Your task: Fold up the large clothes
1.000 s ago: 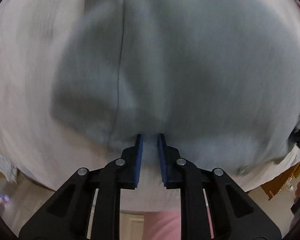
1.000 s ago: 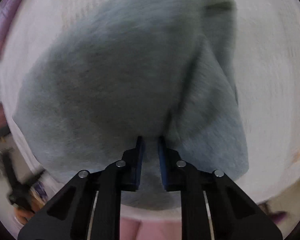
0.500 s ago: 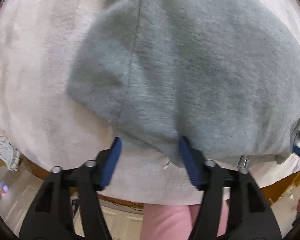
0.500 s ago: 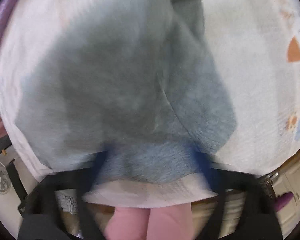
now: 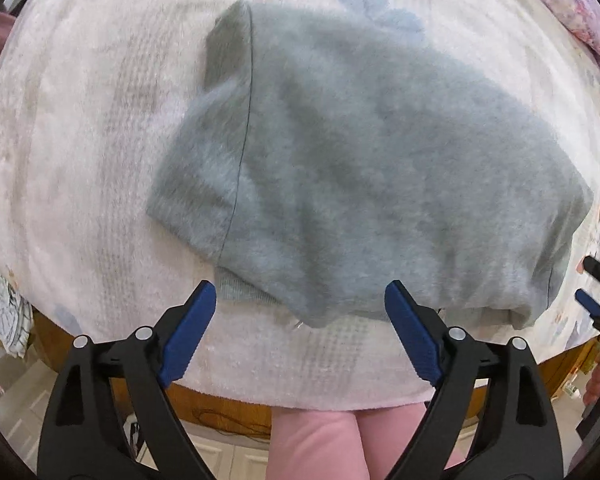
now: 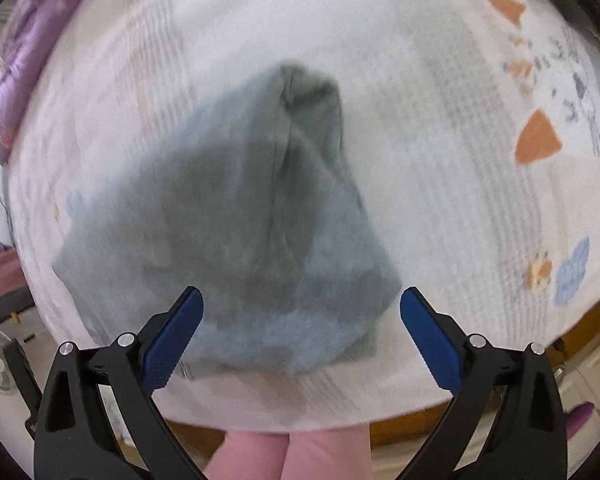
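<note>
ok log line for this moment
left gripper: just opened, empty | right gripper: open, empty | grey garment: folded, on blanket

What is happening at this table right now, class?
A person is folding a grey garment on a pale blanket-covered table with two handheld grippers. The left gripper and right gripper have just been opening; both stand open above the garment's near edge, holding nothing. The garment lies folded, released.
</note>
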The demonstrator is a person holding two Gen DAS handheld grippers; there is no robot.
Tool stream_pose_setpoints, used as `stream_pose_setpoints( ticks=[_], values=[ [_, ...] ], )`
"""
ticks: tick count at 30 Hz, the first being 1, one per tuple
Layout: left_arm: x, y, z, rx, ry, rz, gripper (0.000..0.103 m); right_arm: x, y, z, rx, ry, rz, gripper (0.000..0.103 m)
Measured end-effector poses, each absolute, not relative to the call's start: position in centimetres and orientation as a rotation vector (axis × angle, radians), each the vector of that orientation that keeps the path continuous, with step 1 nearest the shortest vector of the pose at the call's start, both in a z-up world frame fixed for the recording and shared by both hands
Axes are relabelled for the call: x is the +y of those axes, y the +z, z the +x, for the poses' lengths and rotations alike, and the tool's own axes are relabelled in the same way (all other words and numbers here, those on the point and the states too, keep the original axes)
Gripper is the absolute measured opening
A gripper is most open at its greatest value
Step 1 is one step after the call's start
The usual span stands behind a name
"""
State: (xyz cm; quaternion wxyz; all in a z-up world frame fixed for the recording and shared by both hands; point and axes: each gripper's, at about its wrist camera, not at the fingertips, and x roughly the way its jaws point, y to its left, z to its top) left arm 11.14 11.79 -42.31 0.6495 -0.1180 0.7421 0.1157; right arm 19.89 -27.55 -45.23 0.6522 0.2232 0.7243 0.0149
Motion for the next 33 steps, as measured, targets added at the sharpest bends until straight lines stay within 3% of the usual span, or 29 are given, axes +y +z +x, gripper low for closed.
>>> stream_pose_setpoints(
  ticks=[11,16,22,33],
  values=[
    [9.4,-40.6,12.7,1.63,0.253,-0.234,0.087,-28.7,-42.5,24.4,1.326,0.232,0.309,0.095],
    [7.7,-39.9,13.4,1.587,0.237,-0.213,0.089,-28.2,-45.4,27.9,1.356,0.335,0.227,0.084],
    [7.3,-38.7,14.7,1.471,0.257,-0.192,0.09,-27.2,-47.5,29.3,1.364,0.525,0.179,0.084],
    [4.7,-37.9,17.3,1.41,0.177,-0.208,0.09,-27.5,-51.0,28.4,1.349,0.754,0.41,0.084]
  ],
)
